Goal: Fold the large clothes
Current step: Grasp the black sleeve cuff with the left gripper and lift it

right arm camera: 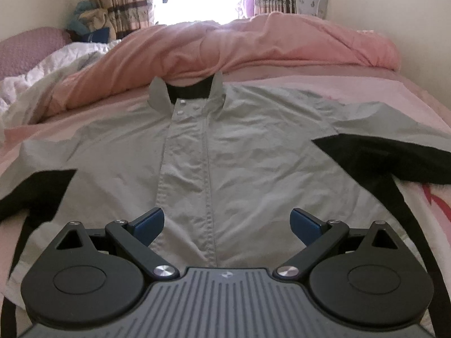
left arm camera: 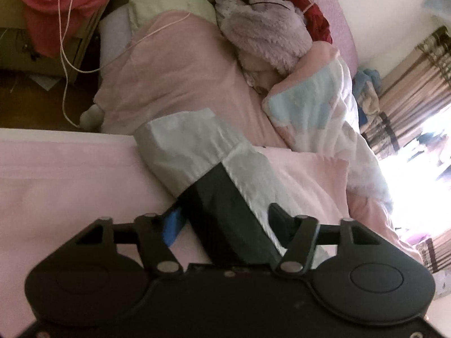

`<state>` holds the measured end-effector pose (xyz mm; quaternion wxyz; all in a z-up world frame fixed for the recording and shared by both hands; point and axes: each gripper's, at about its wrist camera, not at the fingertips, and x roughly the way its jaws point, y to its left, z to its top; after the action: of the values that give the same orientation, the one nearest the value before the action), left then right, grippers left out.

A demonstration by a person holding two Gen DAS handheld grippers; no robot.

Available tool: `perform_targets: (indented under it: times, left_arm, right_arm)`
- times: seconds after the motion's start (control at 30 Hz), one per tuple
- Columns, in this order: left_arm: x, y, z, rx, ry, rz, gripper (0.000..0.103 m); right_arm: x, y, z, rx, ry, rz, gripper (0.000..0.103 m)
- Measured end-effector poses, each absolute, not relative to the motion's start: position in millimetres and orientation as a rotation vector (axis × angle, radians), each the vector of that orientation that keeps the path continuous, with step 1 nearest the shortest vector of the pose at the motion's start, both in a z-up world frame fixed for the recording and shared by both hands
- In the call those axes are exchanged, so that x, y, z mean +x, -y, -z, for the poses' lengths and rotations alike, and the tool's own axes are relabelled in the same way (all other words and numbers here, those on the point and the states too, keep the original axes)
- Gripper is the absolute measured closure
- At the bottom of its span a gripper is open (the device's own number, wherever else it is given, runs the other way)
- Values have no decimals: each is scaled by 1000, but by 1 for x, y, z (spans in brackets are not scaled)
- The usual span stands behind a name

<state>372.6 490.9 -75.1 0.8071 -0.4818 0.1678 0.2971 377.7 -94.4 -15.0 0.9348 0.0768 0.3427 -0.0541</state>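
Two sleeves (right arm camera: 394, 155) near bed edge (left arm camera: 70, 135)

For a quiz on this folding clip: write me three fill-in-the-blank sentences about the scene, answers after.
1. The jacket lies spread on the bed with its front facing ____.
2. The right hand-held gripper hovers over the jacket with its jaws ____.
3. Between the fingers of the left hand-held gripper lies one of the jacket's ____.

Missing words: up; open; sleeves
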Motion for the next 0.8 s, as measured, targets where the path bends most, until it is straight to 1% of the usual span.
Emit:
perform_targets:
  times: [0.03, 0.1, 0.13, 0.17, 0.2, 0.3, 0.4, 0.53, 0.63, 0.8]
  left_arm:
    - [375, -493, 76, -1037, -357, -639, 53]
    - [378, -498, 79, -1037, -363, -653, 72]
    - [380, -500, 81, -1039, -365, -657, 73]
    - [379, -501, 81, -1049, -361, -655, 77]
    - [378, -503, 82, -1060, -360, -654, 86]
    - [376, -503, 80, -1077, -352, -629, 99]
    - [377, -497, 62, -1026, -327, -611, 103]
    - [382, -472, 18, -924, -284, -529, 103]
    - [391, -435, -27, -835, -248, -397, 103]
    - [419, -328, -100, -680, -220, -97, 103]
  right_arm:
    - [378, 94, 17, 153, -706, 110, 0]
    - [378, 93, 19, 151, -714, 111, 0]
    - [378, 93, 20, 151, -716, 111, 0]
    - [377, 94, 20, 152, -719, 111, 0]
    - [376, 94, 20, 152, -721, 114, 0]
    - [375, 95, 19, 150, -719, 115, 0]
    - [373, 96, 18, 150, -716, 116, 0]
    - [366, 102, 15, 162, -706, 112, 0]
    - [362, 107, 13, 172, -697, 110, 0]
    - [350, 120, 7, 208, -674, 97, 0]
